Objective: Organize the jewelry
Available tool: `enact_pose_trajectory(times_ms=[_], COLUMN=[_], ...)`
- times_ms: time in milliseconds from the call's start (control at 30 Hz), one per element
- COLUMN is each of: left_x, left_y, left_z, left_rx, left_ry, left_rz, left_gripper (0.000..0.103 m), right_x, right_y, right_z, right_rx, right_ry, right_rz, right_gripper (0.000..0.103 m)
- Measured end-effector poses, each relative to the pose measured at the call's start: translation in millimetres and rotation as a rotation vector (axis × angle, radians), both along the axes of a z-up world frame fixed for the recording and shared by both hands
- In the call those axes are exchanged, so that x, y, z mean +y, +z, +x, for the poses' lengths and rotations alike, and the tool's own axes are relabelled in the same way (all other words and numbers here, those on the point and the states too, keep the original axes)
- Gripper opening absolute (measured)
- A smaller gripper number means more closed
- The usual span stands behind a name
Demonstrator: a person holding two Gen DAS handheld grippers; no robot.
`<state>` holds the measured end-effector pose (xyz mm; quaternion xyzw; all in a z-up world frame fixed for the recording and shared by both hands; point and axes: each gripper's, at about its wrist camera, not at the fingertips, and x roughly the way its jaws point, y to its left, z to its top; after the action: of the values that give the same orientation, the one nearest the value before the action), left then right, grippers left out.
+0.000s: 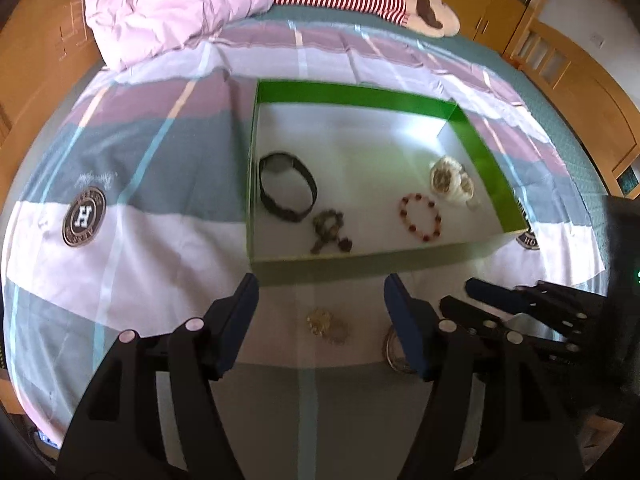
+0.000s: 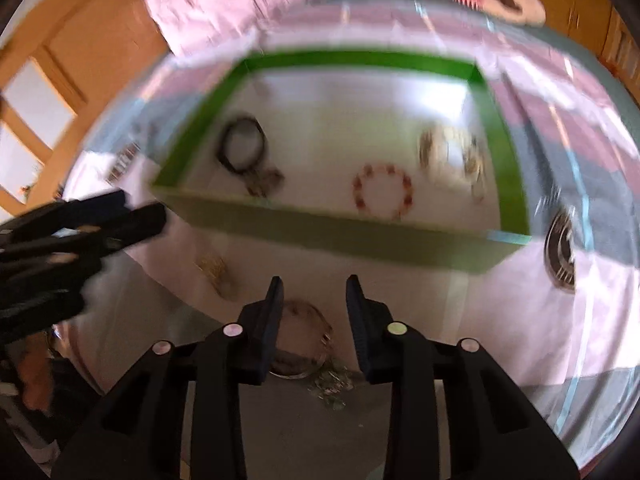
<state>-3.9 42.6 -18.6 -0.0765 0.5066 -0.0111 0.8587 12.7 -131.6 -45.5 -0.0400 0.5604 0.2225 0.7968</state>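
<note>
- My left tool [image 1: 320,300] stands wide and empty over the gold brooch [image 1: 326,325] on the bed sheet [image 1: 132,272].
- My right tool [image 2: 314,300], narrower and empty, straddles the silver bangle [image 2: 304,336], which lies flat with no long axis.
- Advice: lower squarely, pinch the rim, lift into the green box [image 1: 352,94].

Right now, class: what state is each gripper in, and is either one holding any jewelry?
Left gripper: open, holding nothing, above the gold piece.
Right gripper: open, holding nothing, over the bangle.
</note>
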Motion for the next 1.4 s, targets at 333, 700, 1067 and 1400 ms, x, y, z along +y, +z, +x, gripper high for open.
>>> enact_pose_trajectory(times_ms=[333, 700, 1067, 1400], left_x=[-6, -6, -8, -6], left_y=[-11, -34, -45, -50], left_z=[1, 7, 8, 10], left_rx=[0.052, 0.144, 0.182, 0.203], left_ry=[-0.007, 0.005, 0.008, 0.013], left_rz=[0.035, 0.08, 0.102, 0.109], left_gripper=[0.071, 0.073, 0.076, 0.077], right_x=[15, -6, -22, -38], right_y=[-41, -15, -4, -19], right_z=[-4, -3, 9, 27], right_rx=[0.105, 0.068, 0.046, 0.07], right_ry=[0.043, -0.017, -0.113, -0.217], right_rz=[-0.115, -0.031, -0.019, -0.074], right_gripper=[0.009, 0.007, 0.007, 0.016])
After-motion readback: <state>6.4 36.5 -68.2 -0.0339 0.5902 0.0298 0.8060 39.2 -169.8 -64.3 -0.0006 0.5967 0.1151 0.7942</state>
